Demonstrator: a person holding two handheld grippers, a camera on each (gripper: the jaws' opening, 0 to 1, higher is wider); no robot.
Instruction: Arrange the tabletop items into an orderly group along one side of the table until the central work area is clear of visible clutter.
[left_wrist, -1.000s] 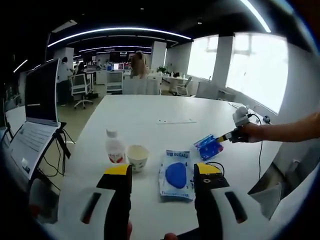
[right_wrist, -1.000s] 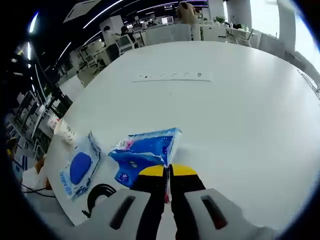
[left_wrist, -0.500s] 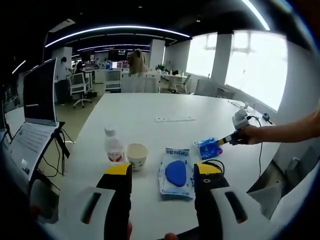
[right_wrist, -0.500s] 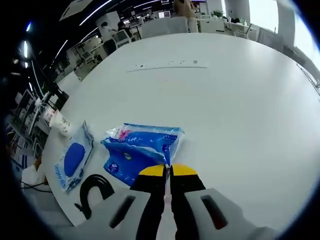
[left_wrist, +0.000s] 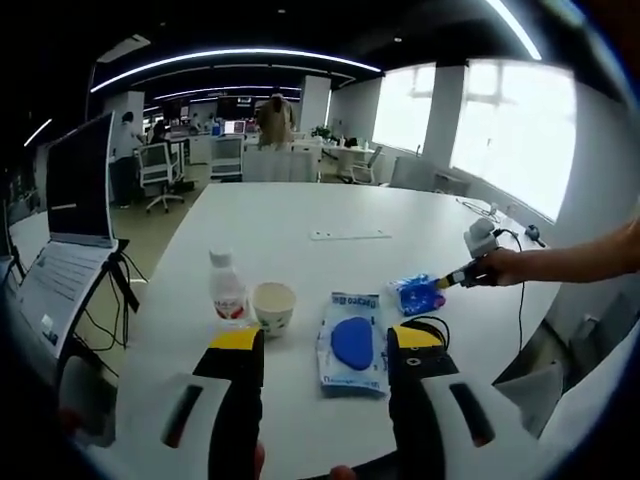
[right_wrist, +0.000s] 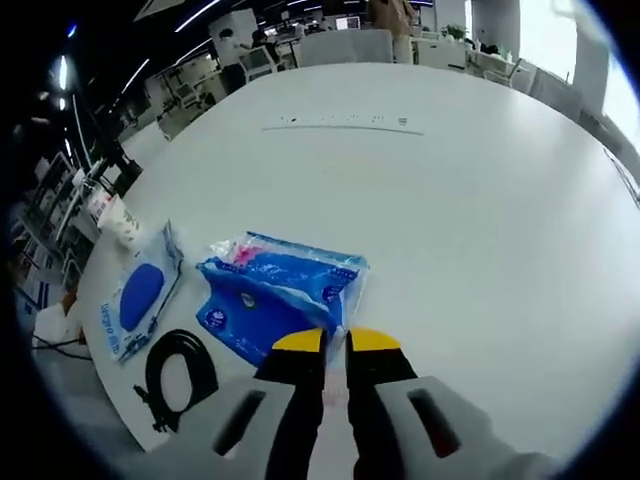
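Small white bottle (left_wrist: 228, 292), red label, upright on tabletop (left_wrist: 300, 230). Paper cup (left_wrist: 273, 307) upright, just beside bottle at its 3 o'clock. Flat clear pouch with blue oval (left_wrist: 352, 343) laid flat further toward 3. Coiled black cable (right_wrist: 180, 378) flat near table edge. Crumpled blue tissue pack (right_wrist: 280, 293) pinched at corner by right gripper (right_wrist: 336, 343).

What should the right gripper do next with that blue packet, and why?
Probably keep drawing the blue packet toward the coiled black cable and mask pouch, then release. The right gripper is shut on its corner, and the other items already sit along that table edge.
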